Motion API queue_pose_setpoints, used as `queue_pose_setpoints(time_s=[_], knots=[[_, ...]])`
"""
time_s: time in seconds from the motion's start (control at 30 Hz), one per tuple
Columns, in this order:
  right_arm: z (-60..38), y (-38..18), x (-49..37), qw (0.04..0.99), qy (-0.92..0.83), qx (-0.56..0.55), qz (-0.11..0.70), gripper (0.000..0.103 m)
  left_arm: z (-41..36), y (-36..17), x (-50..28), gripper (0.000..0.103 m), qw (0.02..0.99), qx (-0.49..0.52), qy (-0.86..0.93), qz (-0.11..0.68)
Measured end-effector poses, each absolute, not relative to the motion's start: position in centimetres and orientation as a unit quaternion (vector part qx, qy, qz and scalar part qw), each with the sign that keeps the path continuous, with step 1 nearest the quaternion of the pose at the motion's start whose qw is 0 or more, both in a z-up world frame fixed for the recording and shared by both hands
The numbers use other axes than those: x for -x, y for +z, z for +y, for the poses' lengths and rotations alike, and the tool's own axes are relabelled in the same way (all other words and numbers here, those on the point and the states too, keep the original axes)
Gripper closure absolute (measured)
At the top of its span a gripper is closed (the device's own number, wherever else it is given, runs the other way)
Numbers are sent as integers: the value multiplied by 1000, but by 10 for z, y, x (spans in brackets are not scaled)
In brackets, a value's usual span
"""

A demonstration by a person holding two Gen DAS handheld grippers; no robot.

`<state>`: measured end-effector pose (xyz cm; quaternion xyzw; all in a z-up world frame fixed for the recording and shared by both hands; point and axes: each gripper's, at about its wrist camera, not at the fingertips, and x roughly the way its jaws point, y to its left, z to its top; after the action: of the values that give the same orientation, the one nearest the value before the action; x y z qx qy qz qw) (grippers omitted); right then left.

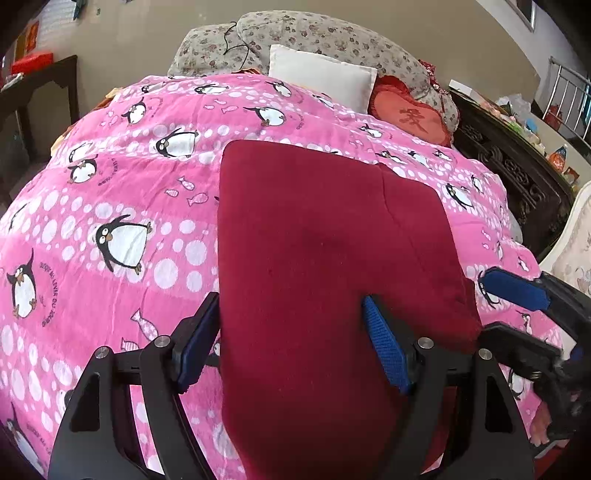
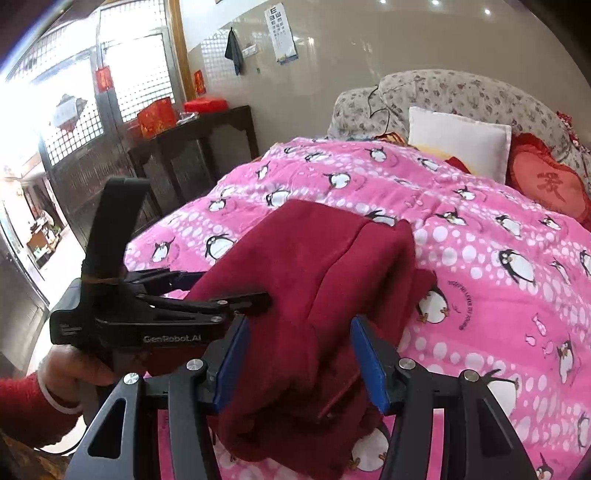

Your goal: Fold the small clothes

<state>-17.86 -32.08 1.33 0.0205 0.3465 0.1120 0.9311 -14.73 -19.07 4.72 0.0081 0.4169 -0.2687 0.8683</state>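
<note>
A dark red fleece garment [image 1: 325,258] lies folded into a long slab on the pink penguin quilt [image 1: 110,206]. My left gripper [image 1: 291,314] stands open over its near end. One pad sits beside the cloth's left edge and the other rests on top of it. My right gripper [image 1: 484,304] is at the garment's right edge, turned on its side, with quilt showing between its fingers. In the right wrist view the garment [image 2: 332,258] bulges between the right gripper's [image 2: 299,325] open blue pads. The left gripper [image 2: 229,286] reaches onto the cloth from the left, held by a hand [image 2: 74,369] in a red sleeve.
At the head of the bed are a white pillow [image 1: 321,74], a red heart cushion [image 1: 410,114] and a floral backrest [image 1: 314,33]. A dark side table [image 2: 192,147] with red boxes stands to the left. Carved dark furniture [image 1: 517,173] runs along the right.
</note>
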Motion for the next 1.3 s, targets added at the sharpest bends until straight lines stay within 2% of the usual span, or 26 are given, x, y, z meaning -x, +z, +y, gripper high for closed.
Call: queue_pose_setpoints(time_s=[0.1,0.23,0.4,0.77,1.3], knots=[[-317,-10,168,917,101,-16,386,49,-189,49,154,25,873,-12,-263,411],[-327,3,180,923,99,-68,367,49,-184,55,163,25,883,-19,-252,396],[-323,27,206,939,45,-56,337,48,-176,65,174,25,900,-18,-229,371],[-325,35,235,942,-5,-94,323,47,-170,85,203,25,916,-36,-215,336],[-321,31,230,942,-23,-101,319,43,-164,87,214,25,921,-41,-202,329]])
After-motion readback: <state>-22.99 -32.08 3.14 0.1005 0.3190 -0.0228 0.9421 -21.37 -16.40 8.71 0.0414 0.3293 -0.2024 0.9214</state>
